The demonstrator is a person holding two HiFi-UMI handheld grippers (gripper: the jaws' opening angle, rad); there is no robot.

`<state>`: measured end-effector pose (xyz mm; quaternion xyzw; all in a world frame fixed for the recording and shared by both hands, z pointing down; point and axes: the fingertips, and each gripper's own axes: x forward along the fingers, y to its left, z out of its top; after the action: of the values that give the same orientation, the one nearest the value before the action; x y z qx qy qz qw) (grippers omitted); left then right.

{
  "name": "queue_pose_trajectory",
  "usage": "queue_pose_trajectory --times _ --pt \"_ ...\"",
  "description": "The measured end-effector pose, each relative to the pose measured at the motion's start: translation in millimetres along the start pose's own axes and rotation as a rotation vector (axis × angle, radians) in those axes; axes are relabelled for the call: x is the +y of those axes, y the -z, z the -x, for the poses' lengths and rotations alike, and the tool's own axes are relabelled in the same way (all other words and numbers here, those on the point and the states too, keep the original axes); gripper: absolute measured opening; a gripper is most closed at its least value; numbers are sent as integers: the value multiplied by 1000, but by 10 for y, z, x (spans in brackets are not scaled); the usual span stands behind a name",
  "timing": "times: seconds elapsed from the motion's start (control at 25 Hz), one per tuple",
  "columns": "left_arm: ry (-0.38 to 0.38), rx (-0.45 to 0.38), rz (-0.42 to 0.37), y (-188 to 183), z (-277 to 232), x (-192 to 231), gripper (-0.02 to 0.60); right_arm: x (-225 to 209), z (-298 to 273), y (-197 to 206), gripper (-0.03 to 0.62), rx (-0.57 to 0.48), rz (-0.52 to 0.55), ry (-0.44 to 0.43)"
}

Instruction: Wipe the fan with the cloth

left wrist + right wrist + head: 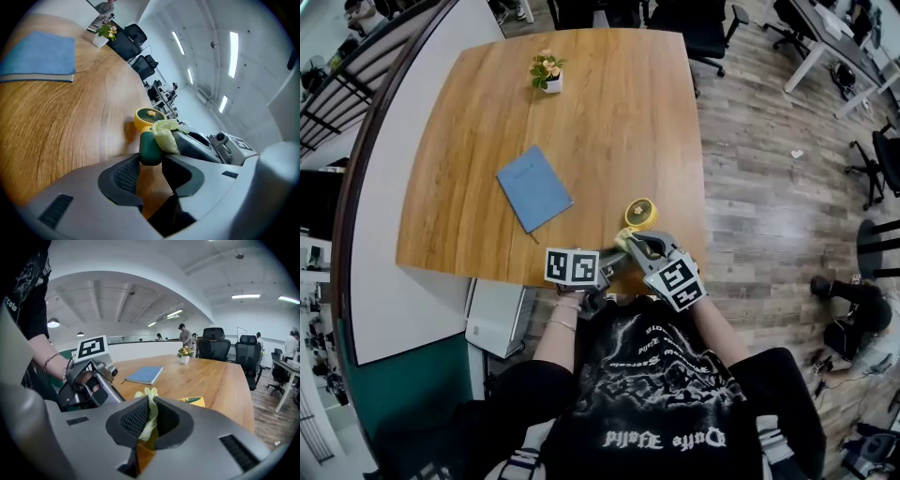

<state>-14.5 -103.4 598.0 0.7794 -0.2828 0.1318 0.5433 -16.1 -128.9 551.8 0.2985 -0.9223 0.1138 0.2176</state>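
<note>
The small yellow fan point(640, 214) has a round grille and a dark green handle point(150, 147). It stands near the table's front edge. My left gripper point(614, 261) is shut on that green handle, which sits between its pads in the left gripper view. My right gripper point(630, 244) is shut on a pale yellow-green cloth point(150, 411). The cloth point(166, 134) bunches against the handle's top, just below the fan head point(149, 116). In the right gripper view, the fan's yellow body point(196, 401) shows just past the jaws, with the left gripper point(89, 380) to the left.
A blue notebook point(533, 187) lies mid-table on the wooden table point(609, 112). A small flower pot point(547, 73) stands at the far side. Office chairs point(213, 350) and desks surround the table. People stand in the background, and the table's front edge is under my grippers.
</note>
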Motion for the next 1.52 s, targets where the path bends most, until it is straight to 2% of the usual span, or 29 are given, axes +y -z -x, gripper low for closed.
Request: queue_pose_trajectory --times 0.12,0.36,0.52,0.76,0.88,1.0,1.28,1.4,1.52 --pt "11 14 25 59 2 5 167 -5 10 72 25 -7 33 29" --pt "63 10 104 63 5 -21 167 -295 84 170 26 33 128 154" --pt "90 8 131 73 -7 -57 167 -450 169 104 26 66 263 165" --pt "62 68 107 155 -53 -67 167 -729 171 12 26 57 225 196" --pt "-9 149 18 183 -69 -31 167 -872 141 -57 26 52 201 200" --pt "-81 209 -81 190 -72 2 167 -968 54 -69 26 76 167 167" --pt "-157 341 -262 215 -6 82 167 -1178 -130 75 26 153 -1 77" --pt "-186 433 -374 245 16 98 167 -1220 -209 148 26 207 -57 21" --pt "-226 521 -499 284 4 131 167 -1203 -294 253 26 288 -76 -81"
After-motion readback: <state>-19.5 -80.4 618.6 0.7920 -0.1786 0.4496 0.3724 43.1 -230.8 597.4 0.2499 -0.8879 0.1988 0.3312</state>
